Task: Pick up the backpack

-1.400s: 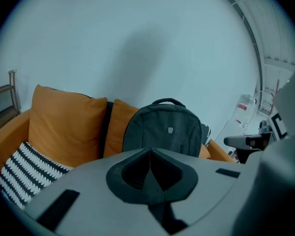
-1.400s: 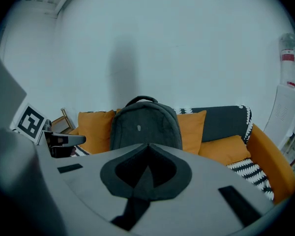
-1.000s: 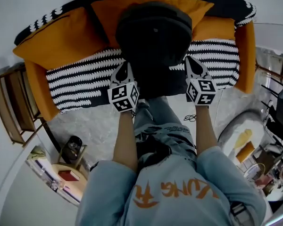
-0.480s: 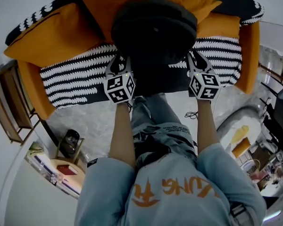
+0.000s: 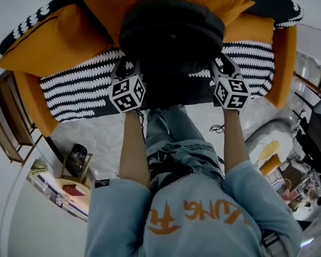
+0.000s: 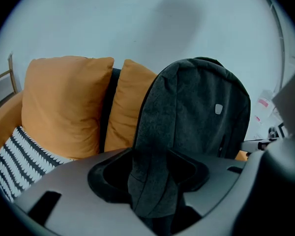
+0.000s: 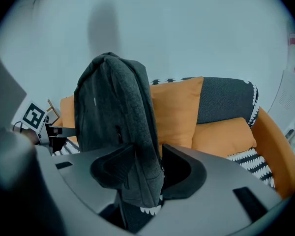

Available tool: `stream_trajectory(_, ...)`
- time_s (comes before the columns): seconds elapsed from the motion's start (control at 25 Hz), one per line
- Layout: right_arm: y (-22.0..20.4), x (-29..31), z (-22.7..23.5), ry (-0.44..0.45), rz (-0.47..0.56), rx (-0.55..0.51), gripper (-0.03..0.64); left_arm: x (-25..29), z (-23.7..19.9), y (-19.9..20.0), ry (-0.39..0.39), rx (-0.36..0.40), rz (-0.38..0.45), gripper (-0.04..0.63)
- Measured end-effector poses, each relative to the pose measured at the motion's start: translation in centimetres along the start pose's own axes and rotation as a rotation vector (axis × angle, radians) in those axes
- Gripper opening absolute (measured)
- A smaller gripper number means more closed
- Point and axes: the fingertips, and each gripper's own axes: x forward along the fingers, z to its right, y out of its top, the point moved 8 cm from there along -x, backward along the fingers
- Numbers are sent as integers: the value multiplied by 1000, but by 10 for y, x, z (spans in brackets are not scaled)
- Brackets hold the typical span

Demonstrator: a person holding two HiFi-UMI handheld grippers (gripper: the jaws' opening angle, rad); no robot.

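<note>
- The dark grey backpack (image 5: pixel 171 33) stands upright on the orange sofa (image 5: pixel 282 63), up at 12 o'clock in the head view. It leans back on an orange cushion (image 5: pixel 224 4) that only peeks out around it.
- The left gripper (image 6: pixel 150 173) has let go. Its jaws have just been opening and stand well apart, with a fold of the backpack's side hanging loose between them, not pinched. In the head view it sits at the pack's 8 o'clock.
- Same deal for the right gripper (image 7: pixel 142 168), at the pack's 4 o'clock. Its jaws have just been opening and it's released, with the pack's other edge hanging between them. The fabric lies really close to one jaw, and whether it brushes it is hard to tell.
- In the head view the marker cubes cover the jaw tips, so nothing about the jaws can be read from up there. The pack's bottom also gets lost in the dark patch between the two grippers.
- In both gripper views the gripper's own body cuts off the pack's base. That hides where it meets the black-and-white seat cover (image 5: pixel 75 90).
- A bigger orange cushion (image 5: pixel 53 36) sits just beside the pack at its 9 o'clock. The top of the frame crops the sofa's back.
- A thin cable (image 5: pixel 218 128) lies on the floor near the person's legs.
- The wooden rack (image 5: pixel 8 127) at 9 o'clock is half cut off by the frame edge.
- The clutter at 4 o'clock is too warped and small to make out.
</note>
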Motion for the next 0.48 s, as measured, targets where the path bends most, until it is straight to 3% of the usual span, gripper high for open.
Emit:
stream_trajectory(0.28,6,24,0,41,-31,-34,183,21,-15,0,-26,-17,-13,282)
stream_trajectory(0.48,9,31,3,67,-35,-43,171,33,-16,5,-95,-22,-31,266)
